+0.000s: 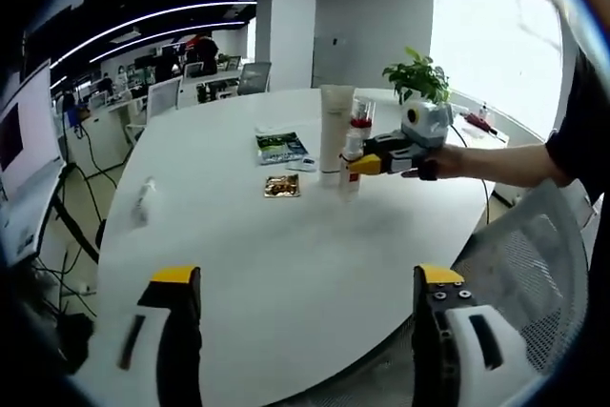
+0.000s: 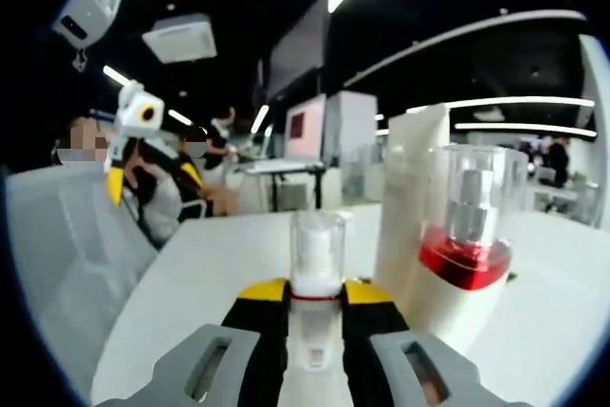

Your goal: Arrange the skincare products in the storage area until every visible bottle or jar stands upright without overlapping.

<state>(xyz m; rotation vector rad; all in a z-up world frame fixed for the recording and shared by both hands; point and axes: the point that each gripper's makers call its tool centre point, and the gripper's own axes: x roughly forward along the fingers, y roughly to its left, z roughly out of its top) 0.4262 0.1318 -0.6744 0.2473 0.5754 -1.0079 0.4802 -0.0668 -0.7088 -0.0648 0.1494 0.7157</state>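
The right gripper (image 2: 315,316) had its jaws closed on a small clear-capped bottle (image 2: 315,278), held upright on the white table (image 2: 210,264). Just beside it stood a red-based pump bottle (image 2: 464,259) and a tall white tube (image 2: 412,188). In the left gripper view, the left gripper (image 1: 305,278) hung over the table edge with jaws wide apart, holding nothing. Farther across the table lay a gold packet (image 1: 282,186), a green booklet (image 1: 281,147) and a small clear bottle on its side (image 1: 144,199); a potted plant (image 1: 417,76) stood behind.

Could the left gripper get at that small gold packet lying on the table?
Probably yes: the left gripper is open, with bare white table between it and the gold packet; the tall white tube stands beside, not across.
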